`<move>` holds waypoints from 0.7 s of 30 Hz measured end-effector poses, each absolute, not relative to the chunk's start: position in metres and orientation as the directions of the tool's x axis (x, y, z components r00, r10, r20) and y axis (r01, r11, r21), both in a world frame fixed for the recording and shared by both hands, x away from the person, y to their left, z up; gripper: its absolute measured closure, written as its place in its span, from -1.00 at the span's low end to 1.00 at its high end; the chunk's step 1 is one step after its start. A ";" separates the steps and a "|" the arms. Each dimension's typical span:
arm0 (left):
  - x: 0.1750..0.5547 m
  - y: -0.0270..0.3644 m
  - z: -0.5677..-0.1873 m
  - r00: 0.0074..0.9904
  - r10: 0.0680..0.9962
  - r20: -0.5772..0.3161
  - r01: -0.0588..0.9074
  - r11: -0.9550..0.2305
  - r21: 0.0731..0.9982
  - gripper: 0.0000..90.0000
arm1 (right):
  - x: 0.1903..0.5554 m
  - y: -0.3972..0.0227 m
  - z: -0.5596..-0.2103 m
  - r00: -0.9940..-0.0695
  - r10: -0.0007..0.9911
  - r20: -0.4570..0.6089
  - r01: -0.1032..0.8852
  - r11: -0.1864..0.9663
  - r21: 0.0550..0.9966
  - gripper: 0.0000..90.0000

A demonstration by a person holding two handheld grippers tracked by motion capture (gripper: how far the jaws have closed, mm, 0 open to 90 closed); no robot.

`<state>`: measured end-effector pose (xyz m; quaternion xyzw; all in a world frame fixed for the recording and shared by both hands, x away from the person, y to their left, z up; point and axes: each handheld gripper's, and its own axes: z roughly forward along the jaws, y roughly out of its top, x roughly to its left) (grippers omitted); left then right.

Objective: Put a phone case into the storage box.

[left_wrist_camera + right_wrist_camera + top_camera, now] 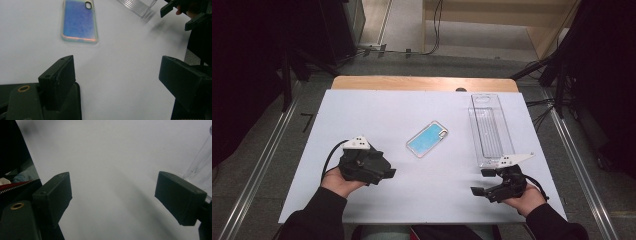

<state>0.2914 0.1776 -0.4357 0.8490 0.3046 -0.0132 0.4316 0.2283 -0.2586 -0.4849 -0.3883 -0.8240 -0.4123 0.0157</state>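
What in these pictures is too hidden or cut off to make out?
- Phone case: top end cut by the left gripper view's upper edge.
- Clear tray: mostly beyond the right gripper view's right edge.
- Left gripper: in the high view its own body hides the jaws.

phone case (427, 138): pale blue back with a clear rim, oval camera cut-out at one corner
pose: flat on the white sheet, long axis tilted toward 1 o'clock, cut-out at the far end
place: mid-table, apart from all else
tray (488, 131): clear plastic, long, ribbed, empty
place: 3 o'clock of the phone case, pointing to 12
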 end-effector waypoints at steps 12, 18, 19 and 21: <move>0.309 0.155 -0.431 0.845 0.462 -0.271 0.492 -0.472 0.732 -1.00 | 0.228 -0.259 -0.485 -0.699 0.625 0.348 0.652 0.358 0.668 -0.73; 0.321 0.148 -0.429 0.834 0.477 -0.277 0.507 -0.467 0.725 -1.00 | 0.228 -0.259 -0.484 -0.698 0.625 0.349 0.653 0.356 0.669 -0.73; 0.323 0.147 -0.429 0.832 0.481 -0.277 0.509 -0.465 0.724 -1.00 | 0.228 -0.259 -0.484 -0.698 0.625 0.349 0.653 0.356 0.669 -0.73; 0.327 0.144 -0.428 0.828 0.487 -0.276 0.513 -0.462 0.724 -1.00 | 0.228 -0.260 -0.484 -0.698 0.626 0.348 0.653 0.356 0.669 -0.73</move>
